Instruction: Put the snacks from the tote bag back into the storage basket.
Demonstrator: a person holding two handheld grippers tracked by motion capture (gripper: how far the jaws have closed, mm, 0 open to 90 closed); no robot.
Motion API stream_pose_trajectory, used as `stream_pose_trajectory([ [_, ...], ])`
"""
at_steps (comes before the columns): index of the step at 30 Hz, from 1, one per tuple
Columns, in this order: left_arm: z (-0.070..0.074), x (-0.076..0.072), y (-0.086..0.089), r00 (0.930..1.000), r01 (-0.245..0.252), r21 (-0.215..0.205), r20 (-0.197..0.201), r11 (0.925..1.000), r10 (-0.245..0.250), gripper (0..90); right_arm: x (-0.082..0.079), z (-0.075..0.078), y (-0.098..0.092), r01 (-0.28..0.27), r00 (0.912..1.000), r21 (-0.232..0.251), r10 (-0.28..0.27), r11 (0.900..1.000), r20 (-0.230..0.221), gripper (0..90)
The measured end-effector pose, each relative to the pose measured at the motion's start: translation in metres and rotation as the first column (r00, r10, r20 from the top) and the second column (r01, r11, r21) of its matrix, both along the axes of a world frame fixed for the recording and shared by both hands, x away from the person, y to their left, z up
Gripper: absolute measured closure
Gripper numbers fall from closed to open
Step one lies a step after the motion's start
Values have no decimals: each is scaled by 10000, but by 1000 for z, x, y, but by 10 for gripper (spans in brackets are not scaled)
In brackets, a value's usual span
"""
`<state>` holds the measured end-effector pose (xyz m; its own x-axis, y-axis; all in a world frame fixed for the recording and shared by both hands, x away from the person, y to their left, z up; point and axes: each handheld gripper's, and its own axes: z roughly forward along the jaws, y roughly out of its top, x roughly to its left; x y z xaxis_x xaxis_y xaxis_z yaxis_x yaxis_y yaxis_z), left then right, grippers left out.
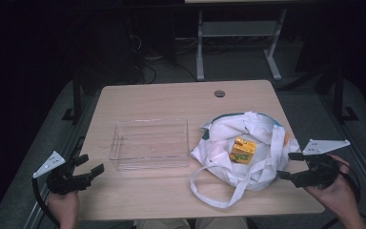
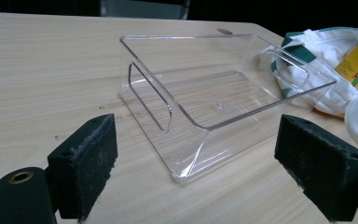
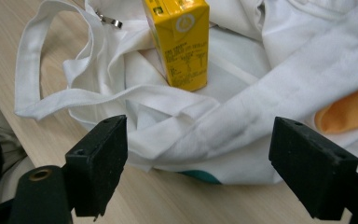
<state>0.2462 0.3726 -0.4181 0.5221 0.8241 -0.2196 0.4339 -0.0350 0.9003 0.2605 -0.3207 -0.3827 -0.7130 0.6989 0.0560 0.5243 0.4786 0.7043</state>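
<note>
Yellow carton (image 1: 243, 150) sits on white bag (image 1: 219, 152), near right gripper (image 1: 293, 166).

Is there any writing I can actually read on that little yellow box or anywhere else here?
Yellow carton: small print and a round symbol on its side, too small to read.
Same carton, high view: green lettering on its front, too blurred to read.
White cloth bag and clear plastic tray: no writing visible.
</note>
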Motion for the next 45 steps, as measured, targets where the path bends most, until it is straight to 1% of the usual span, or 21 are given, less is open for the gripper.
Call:
stream_pose_trajectory([
  [2, 0, 0, 0, 10000, 21, 14, 22, 10000, -21, 125, 4, 5, 4, -192, 9998, -94, 193, 9998, 51, 188],
  [3, 0, 0, 0, 10000, 18, 14, 41, 10000, -18, 125, 4, 5, 4, -192, 9998, -94, 193, 9998, 51, 188],
  [4, 1, -1, -1, 10000, -13, -48, 47, 10000, 13, 125, 7, 11, 10, -322, 9995, -234, 323, 9992, 42, 192],
  [7, 1, -1, -1, 10000, -15, -52, 51, 10000, 16, 125, 11, 16, 15, -378, 9993, -329, 375, 9987, -83, 193],
  [9, 1, -1, 0, 10000, -30, -43, -2, 10000, 30, 125, 16, 20, 20, -539, 9985, -452, 534, 9975, -122, 195],
  [10, 1, -1, -1, 10000, -79, -163, 9, 9998, 79, 125, 19, 22, 23, -630, 9979, -487, 623, 9968, -166, 198],
  [12, 1, -1, 0, 10000, -51, -124, 39, 9999, 51, 125, 27, 28, 32, -908, 9958, -756, 896, 9930, -193, 202],
  [17, 1, -1, 1, 10000, -64, -183, 47, 9998, 64, 125, 38, 37, 48, -1343, 9905, -1069, 1303, 9852, -431, 209],
  [20, 1, -1, 1, 10000, -60, -193, 50, 9998, 61, 125, 42, 39, 52, -1480, 9885, -1139, 1432, 9824, -494, 213],
  [22, 1, -1, 1, 10000, -64, -205, 53, 9998, 65, 125, 48, 41, 58, -1611, 9860, -1362, 1534, 9775, -651, 213],
  [26, 1, -1, 0, 10000, -54, -221, 57, 9997, 55, 125, 53, 43, 67, -1782, 9828, -1463, 1688, 9731, -746, 216],
  [27, 1, -1, 0, 10000, -52, -221, 53, 9997, 53, 125, 55, 44, 69, -1857, 9814, -1611, 1748, 9693, -792, 216],
  [29, 1, -1, 0, 10000, -40, -193, 58, 9998, 41, 125, 58, 44, 73, -1938, 9799, -1762, 1818, 9651, -821, 217],
  [31, 1, -1, 0, 10000, -45, -211, 57, 9998, 47, 125, 61, 45, 77, -2045, 9775, -1840, 1905, 9614, -910, 222],
  [32, 1, -1, 0, 10000, -36, -207, 54, 9998, 37, 125, 63, 46, 78, -2141, 9759, -1952, 2012, 9571, -843, 222],
  [34, 1, -1, 0, 10000, -30, -232, 57, 9997, 32, 125, 65, 46, 82, -2202, 9743, -2075, 2046, 9531, -943, 224],
  [37, 0, 0, 0, 10000, -38, -269, 52, 9996, 40, 125, 70, 46, 87, -2402, 9697, -2268, 2225, 9439, -1011, 231],
  [41, 1, -1, 1, 9999, -79, -314, 65, 9995, 82, 125, 76, 44, 95, -2572, 9644, -2454, 2323, 9347, -1261, 242],
  [43, 0, -1, 1, 10000, -57, -286, 60, 9996, 59, 125, 79, 42, 98, -2677, 9609, -2440, 2397, 9321, -1387, 254],
  [45, 0, 0, 1, 10000, -58, -290, 51, 9996, 60, 125, 82, 40, 101, -2746, 9585, -2560, 2427, 9268, -1495, 256],
])
